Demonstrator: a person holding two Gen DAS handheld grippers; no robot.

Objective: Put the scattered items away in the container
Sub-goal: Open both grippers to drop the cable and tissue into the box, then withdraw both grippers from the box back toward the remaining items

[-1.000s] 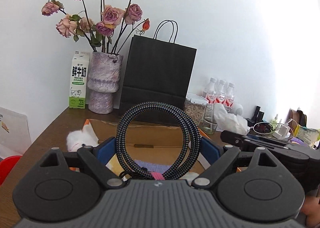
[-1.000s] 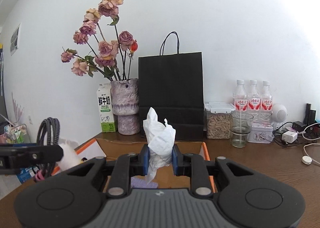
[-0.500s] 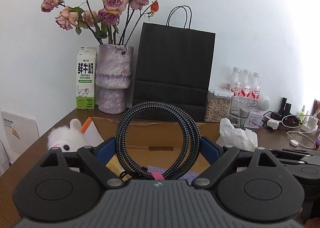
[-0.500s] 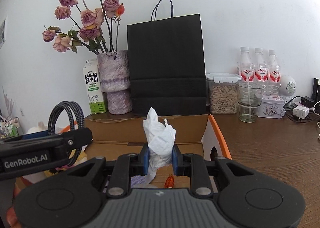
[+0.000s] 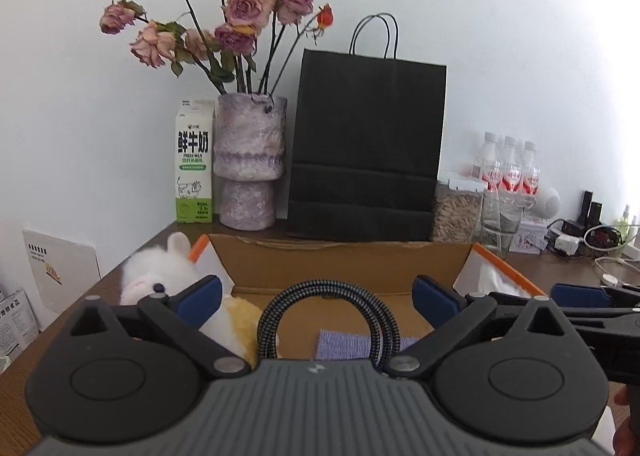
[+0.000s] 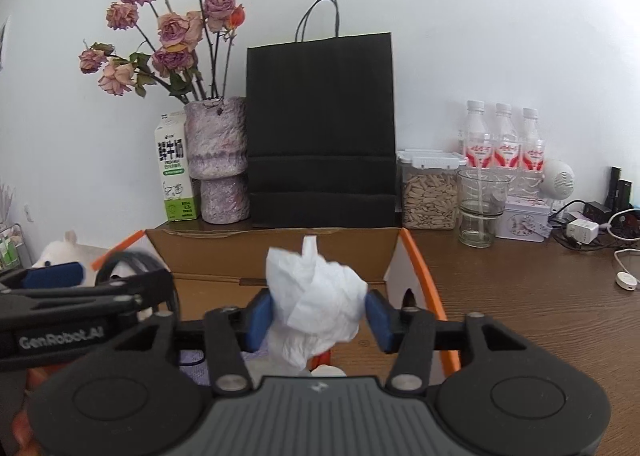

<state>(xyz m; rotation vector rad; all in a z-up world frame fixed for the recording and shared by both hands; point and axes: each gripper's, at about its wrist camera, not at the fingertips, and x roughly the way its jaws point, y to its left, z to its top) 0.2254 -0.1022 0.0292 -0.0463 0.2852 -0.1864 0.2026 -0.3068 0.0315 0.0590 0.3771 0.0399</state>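
Observation:
An open cardboard box point(image 5: 340, 252) with orange-edged flaps lies just ahead of both grippers. My left gripper point(image 5: 318, 296) hangs over it with jaws opening wide. A coiled braided cable point(image 5: 328, 316) stands low between the blue pads point(image 5: 200, 294), touching neither. A white plush rabbit point(image 5: 160, 276), a yellow plush point(image 5: 236, 320) and a purple cloth point(image 5: 344, 342) are at or in the box. Over the box point(image 6: 272, 244), my right gripper point(image 6: 318, 320) has jaws opening. A crumpled white tissue point(image 6: 316, 304) puffs out, blurred, between its pads.
Behind the box stand a black paper bag point(image 6: 320, 128), a vase of dried roses point(image 6: 216, 160) and a milk carton point(image 6: 174, 172). A seed jar point(image 6: 430, 192), a glass point(image 6: 482, 208), water bottles point(image 6: 506, 144), chargers and cords sit on the wooden table point(image 6: 520, 296) at right.
Both grippers came down closer to the box. Both sets of jaws spread apart. The cable coil dropped lower between the left pads, and the tissue loosened and swelled between the right pads.

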